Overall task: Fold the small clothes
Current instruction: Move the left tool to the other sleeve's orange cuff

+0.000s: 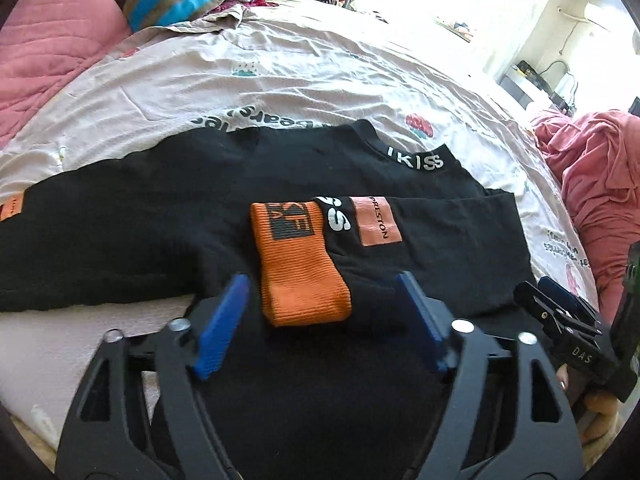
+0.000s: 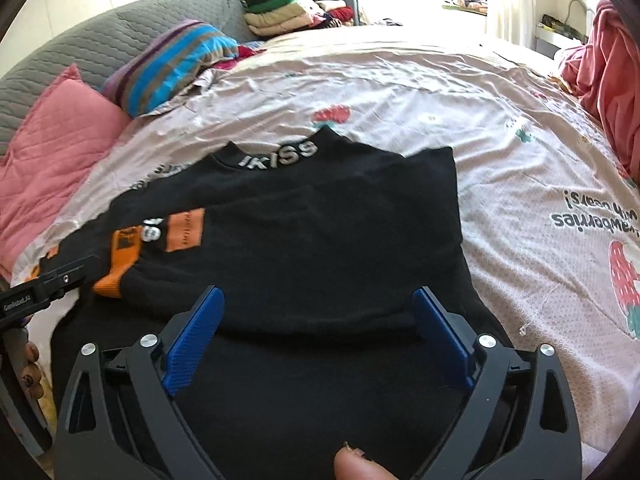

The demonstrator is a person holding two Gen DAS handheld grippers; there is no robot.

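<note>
Sweatshirt (image 2: pixel 328 216) folding looks partway through, by my reading: the black garment lies flat on the bed (image 2: pixel 460 92), its neckband lettered "KISS" turned away from the cameras, and one sleeve is already laid across the body so that the orange cuff (image 1: pixel 300 268) and the orange patch (image 1: pixel 374 220) rest on top. The other sleeve stretches out to the side, and the lower hem hangs unfolded toward the near bed edge, so further folds remain. The fabric is a soft black knit with ribbed orange trim. The left gripper (image 1: pixel 320 292) hovers spread apart, straddling the cuff without pinching it; the right gripper (image 2: pixel 320 308) is likewise wide apart over the hem, holding nothing.
</note>
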